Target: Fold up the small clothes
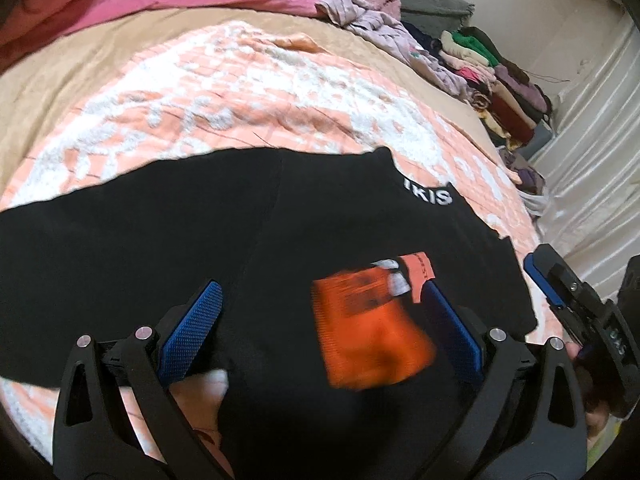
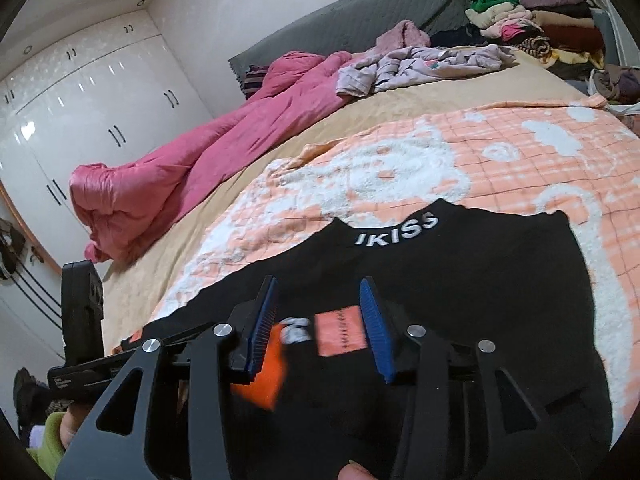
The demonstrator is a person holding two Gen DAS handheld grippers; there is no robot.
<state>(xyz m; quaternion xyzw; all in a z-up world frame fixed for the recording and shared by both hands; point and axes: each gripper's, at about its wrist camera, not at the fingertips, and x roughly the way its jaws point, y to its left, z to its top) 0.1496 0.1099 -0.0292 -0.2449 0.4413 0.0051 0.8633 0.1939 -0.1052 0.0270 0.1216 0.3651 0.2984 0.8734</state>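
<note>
While angled downward, hand-held gripper (image 2: 320, 320) agape.

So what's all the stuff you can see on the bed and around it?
black garment: one, black with white letters at its far edge, spread flat on the blanket
orange tags: a blurred bunch, orange, on the garment
blanket: one, peach and white, over the bed
bedsheet: one, tan, under the blanket
quilt: one, pink, bunched along the bed's far side
lilac clothes: loose heap, pale purple, near the headboard
clothes pile: many colours, at the bed's far corner
wardrobe: one, glossy white, by the wall
left gripper: jaws open over the garment
right gripper: jaws open around the tags
</note>
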